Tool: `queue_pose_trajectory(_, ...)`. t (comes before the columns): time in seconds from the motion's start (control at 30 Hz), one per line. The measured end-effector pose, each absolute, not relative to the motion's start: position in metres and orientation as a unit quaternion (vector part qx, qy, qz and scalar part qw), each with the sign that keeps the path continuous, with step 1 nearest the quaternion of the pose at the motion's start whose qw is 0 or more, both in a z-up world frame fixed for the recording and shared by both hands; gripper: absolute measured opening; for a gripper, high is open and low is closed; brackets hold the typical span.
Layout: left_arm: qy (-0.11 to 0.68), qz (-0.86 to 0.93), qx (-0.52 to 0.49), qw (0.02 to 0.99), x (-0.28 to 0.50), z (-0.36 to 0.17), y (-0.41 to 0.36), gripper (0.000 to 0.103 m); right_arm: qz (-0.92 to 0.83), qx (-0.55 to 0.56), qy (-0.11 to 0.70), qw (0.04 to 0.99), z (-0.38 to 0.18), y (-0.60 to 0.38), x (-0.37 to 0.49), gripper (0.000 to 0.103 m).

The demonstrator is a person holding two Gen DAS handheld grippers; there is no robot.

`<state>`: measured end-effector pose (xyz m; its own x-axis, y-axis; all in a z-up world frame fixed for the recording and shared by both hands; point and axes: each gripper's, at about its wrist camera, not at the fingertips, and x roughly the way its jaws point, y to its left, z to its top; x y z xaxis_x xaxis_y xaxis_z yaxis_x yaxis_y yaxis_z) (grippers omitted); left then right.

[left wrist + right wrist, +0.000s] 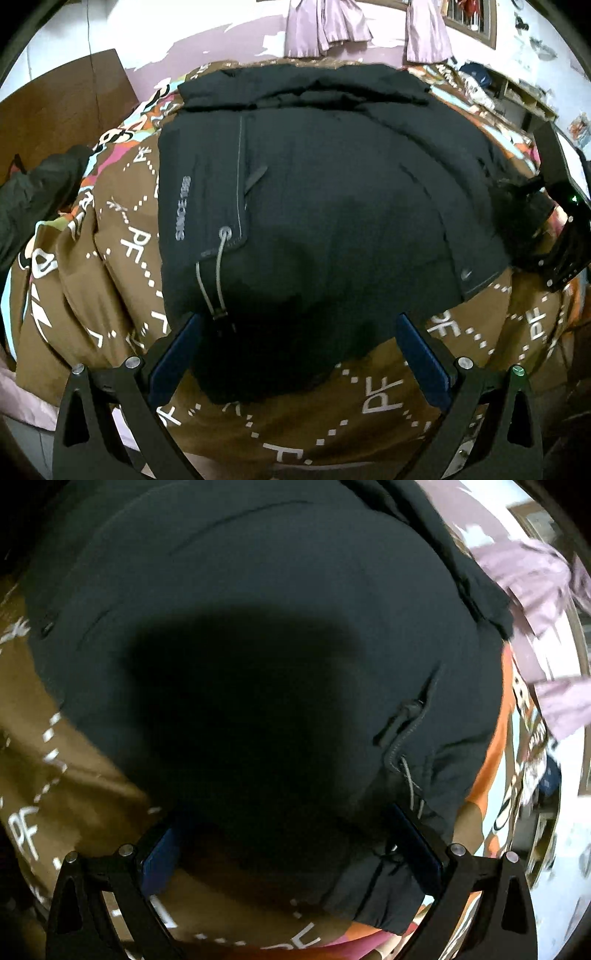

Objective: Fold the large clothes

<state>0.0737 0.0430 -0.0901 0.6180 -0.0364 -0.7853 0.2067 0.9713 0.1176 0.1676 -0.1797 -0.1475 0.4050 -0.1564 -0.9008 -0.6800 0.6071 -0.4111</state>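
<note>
A black jacket [325, 192] lies spread on a brown patterned bedspread [122, 280] printed with white "PF" lettering, its drawcord hem [218, 273] turned toward the left wrist camera and its far end bunched near the purple wall. The left gripper [299, 343] hovers just over the near hem with its blue-padded fingers [173, 365] spread wide and nothing between them. The right gripper [288, 845] is likewise spread, low over the jacket's other side, its right finger close beside a cord and zip pull [402, 716]; whether that pad touches the cloth cannot be told through the blur. In the left view the right gripper's black body [561, 229] sits at the jacket's right edge. Judging by the flat, already narrowed shape, the fold seems partly made, and the step in hand looks like lining up on the near hem for a lengthwise fold away from the person. The next move would call for both grippers to close on the hem at matching corners, catching all layers and not just the loose cord, then lifting together. Open bedspread lies on the left and near sides; on the far side the wall and hanging pink cloth [325, 29] leave little room, and a dark sleeve [37, 195] lies at the left edge.
</note>
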Motion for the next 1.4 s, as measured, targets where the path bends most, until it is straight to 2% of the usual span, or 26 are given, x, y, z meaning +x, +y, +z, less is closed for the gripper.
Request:
queue_pose_trajectory(0.27,0.42,-0.062,0.145,0.894,0.062,-0.106,0.033,0.102,0.153,-0.342,0.469,0.8,-0.105,-0.196,0.188,0.103)
queue_pose_trajectory(0.53,0.417,-0.06,0.242,0.874,0.065,-0.136,0.013,0.102,0.152,-0.248,0.492,0.821,-0.085,-0.208,0.21,0.103)
queue_pose_trajectory(0.8,0.395,-0.039,0.281,0.874,0.061,-0.147,0.01,0.102,0.147,-0.168,0.499,0.838,-0.066,-0.203,0.214,0.102)
queue_pose_trajectory(0.93,0.376,-0.019,0.307,0.874,0.054,-0.15,0.003,0.102,0.147,-0.155,0.495,0.842,-0.061,-0.202,0.209,0.102)
queue_pose_trajectory(1.13,0.343,-0.047,0.296,0.89,0.047,-0.135,-0.001,0.102,0.147,-0.143,0.5,0.841,-0.062,-0.208,0.212,0.102)
queue_pose_trajectory(1.27,0.353,-0.057,0.337,0.871,0.053,-0.149,-0.009,0.102,0.154,-0.14,0.498,0.842,-0.062,-0.212,0.216,0.102)
queue_pose_trajectory(1.4,0.38,-0.049,0.33,0.863,0.07,-0.149,0.0,0.102,0.154,-0.136,0.501,0.841,-0.063,-0.213,0.217,0.102)
